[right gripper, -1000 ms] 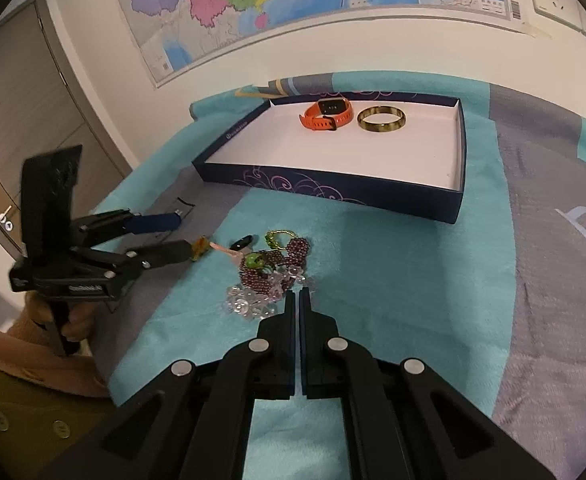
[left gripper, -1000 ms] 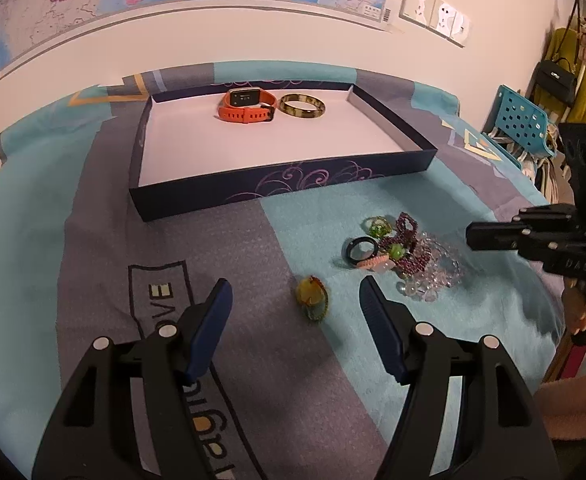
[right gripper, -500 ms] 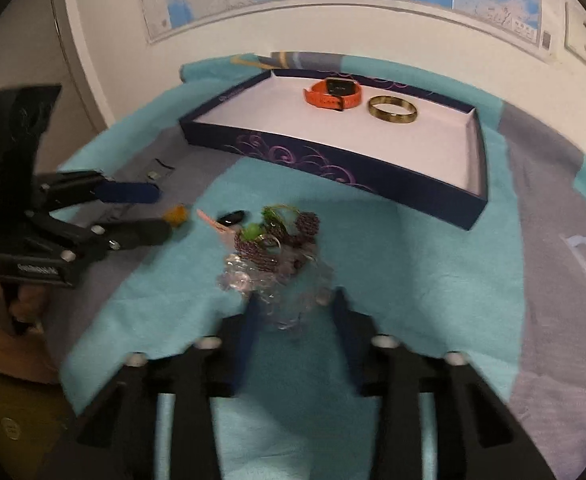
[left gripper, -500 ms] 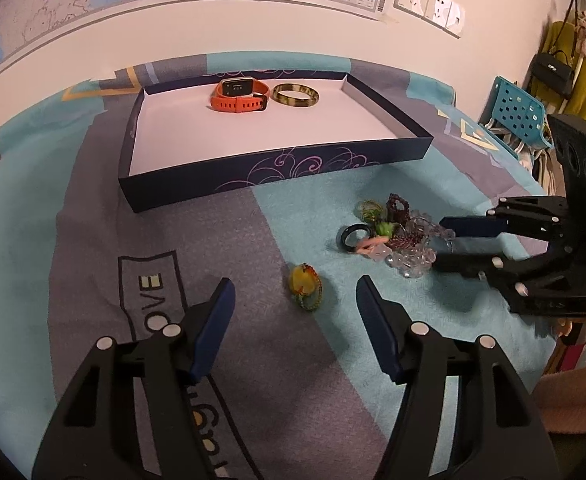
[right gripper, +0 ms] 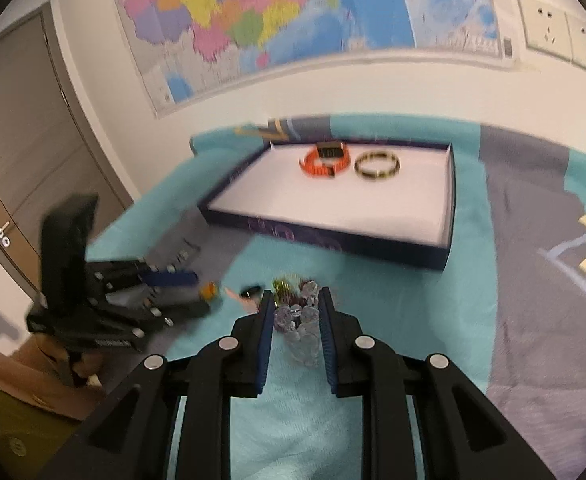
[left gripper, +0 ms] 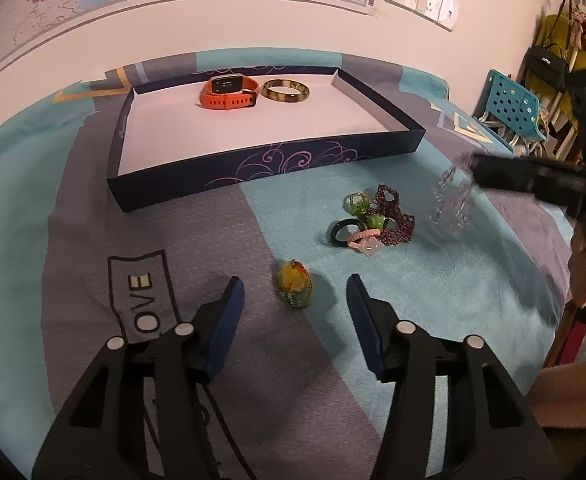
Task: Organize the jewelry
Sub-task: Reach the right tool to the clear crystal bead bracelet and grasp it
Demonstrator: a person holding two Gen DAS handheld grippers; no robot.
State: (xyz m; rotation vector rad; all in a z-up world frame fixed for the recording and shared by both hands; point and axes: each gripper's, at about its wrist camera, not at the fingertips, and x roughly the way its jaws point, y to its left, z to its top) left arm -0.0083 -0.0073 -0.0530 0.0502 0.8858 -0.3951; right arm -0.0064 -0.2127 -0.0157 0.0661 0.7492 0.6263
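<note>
1. The right gripper (right gripper: 295, 312) is pinching a clear bead bracelet (right gripper: 302, 330), dangling above the cloth (left gripper: 433, 280).
2. The left gripper (left gripper: 295, 304) is hovering wide apart, holding nothing, over a yellow charm (left gripper: 293, 282).
3. The remaining jewelry pile (left gripper: 377, 220) is lying near the tray (left gripper: 253, 168), which is holding an orange watch (left gripper: 229, 91) and a bangle (left gripper: 285, 91).

Clear bead bracelet (left gripper: 451, 196) motion-blurred, right tool (left gripper: 478, 168) partly cut off at frame edge, pile (right gripper: 289, 286) behind tool blurred

Open cloth (left gripper: 373, 184) before tray (left gripper: 261, 168) (jewelry heap (left gripper: 377, 220) aside)
</note>
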